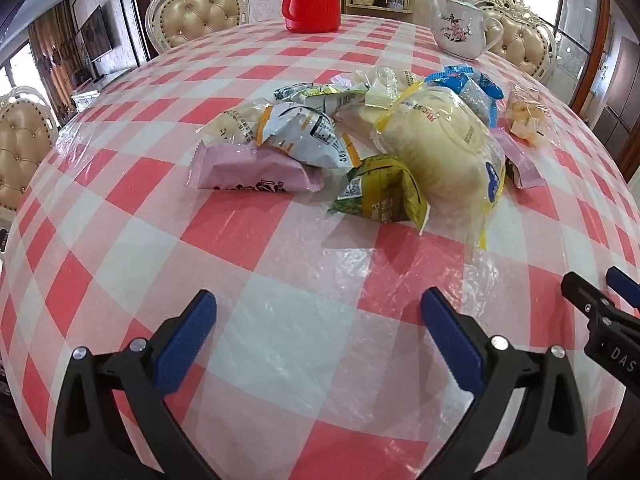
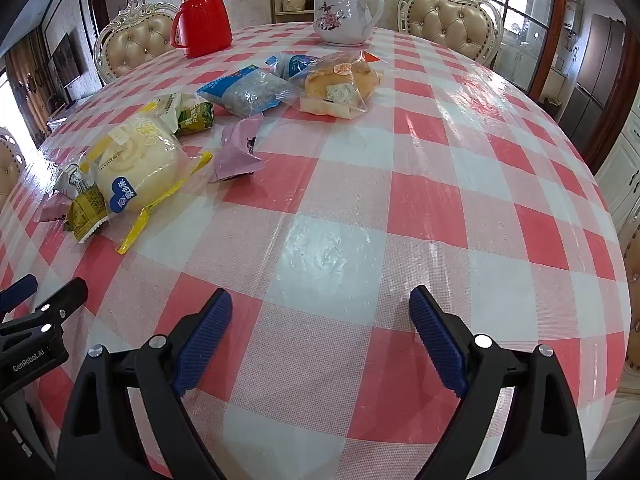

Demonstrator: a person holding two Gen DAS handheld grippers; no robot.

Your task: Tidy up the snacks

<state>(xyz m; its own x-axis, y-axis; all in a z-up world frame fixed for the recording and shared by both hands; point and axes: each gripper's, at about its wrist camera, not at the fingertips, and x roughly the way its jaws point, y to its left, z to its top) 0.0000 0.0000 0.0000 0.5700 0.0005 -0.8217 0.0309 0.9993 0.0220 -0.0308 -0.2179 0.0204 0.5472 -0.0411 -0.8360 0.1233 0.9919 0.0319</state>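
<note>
A loose pile of wrapped snacks lies on the red-and-white checked table [image 1: 280, 320]. In the left wrist view I see a pink packet [image 1: 252, 172], a white-and-orange packet [image 1: 304, 136], a green packet [image 1: 380, 192], a large cream bun bag [image 1: 444, 144] and a blue packet [image 1: 464, 80]. My left gripper [image 1: 318, 304] is open and empty, well short of the pile. The right wrist view shows the cream bun bag [image 2: 132, 168], a pink packet [image 2: 238, 148], a blue packet [image 2: 250, 90] and a golden bread bag [image 2: 340, 82]. My right gripper [image 2: 320, 304] is open and empty.
A red thermos [image 2: 204, 16] and a white floral teapot [image 2: 344, 10] stand at the table's far side. Padded chairs [image 2: 452, 20] surround the table. My right gripper's side shows at the right edge of the left wrist view [image 1: 600, 312].
</note>
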